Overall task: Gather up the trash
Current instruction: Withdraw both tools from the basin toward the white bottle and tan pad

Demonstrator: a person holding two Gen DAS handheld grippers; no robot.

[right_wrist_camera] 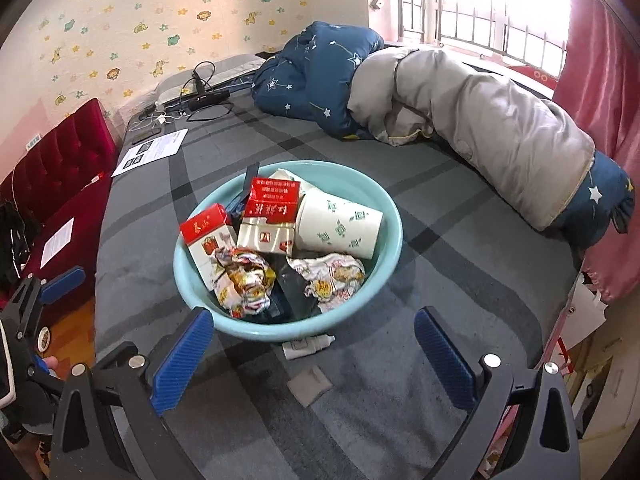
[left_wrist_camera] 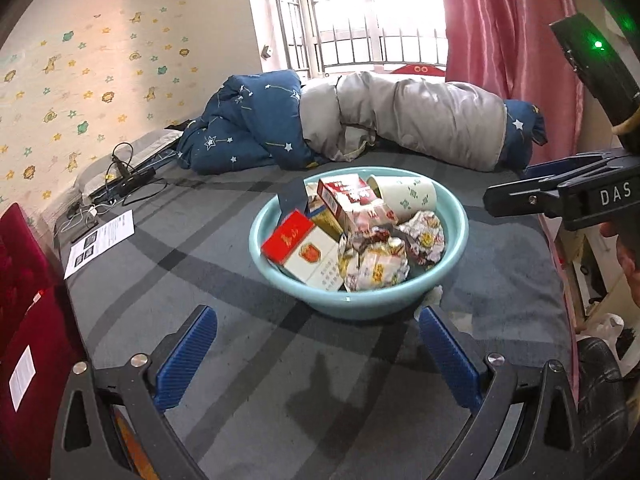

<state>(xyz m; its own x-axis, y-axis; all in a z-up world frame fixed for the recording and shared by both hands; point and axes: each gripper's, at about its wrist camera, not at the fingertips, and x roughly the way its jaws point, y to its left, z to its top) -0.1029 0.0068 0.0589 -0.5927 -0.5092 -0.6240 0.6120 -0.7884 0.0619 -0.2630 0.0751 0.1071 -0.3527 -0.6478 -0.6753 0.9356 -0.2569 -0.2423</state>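
A light teal basin [left_wrist_camera: 456, 236] [right_wrist_camera: 392, 216] stands on the grey bed, filled with trash: red and white cigarette packs [left_wrist_camera: 298, 250] [right_wrist_camera: 272, 216], a white paper cup [left_wrist_camera: 404, 196] [right_wrist_camera: 340, 226] on its side, and crumpled wrappers [left_wrist_camera: 376, 268] [right_wrist_camera: 244, 280]. A small white bottle [right_wrist_camera: 308, 346] lies against the basin's near side, and a grey flat scrap [right_wrist_camera: 312, 384] sits nearer me. My left gripper [left_wrist_camera: 318, 356] is open in front of the basin, holding nothing. My right gripper [right_wrist_camera: 314, 354] is open too, its fingers on either side of the bottle and scrap.
A rolled blue star duvet and grey cover [left_wrist_camera: 360, 120] [right_wrist_camera: 440, 92] lie along the far side. Cables and a printed sheet [left_wrist_camera: 100, 236] [right_wrist_camera: 154, 150] sit at the far left. A red headboard [right_wrist_camera: 60, 168] is left, a pink curtain [left_wrist_camera: 500, 32] right.
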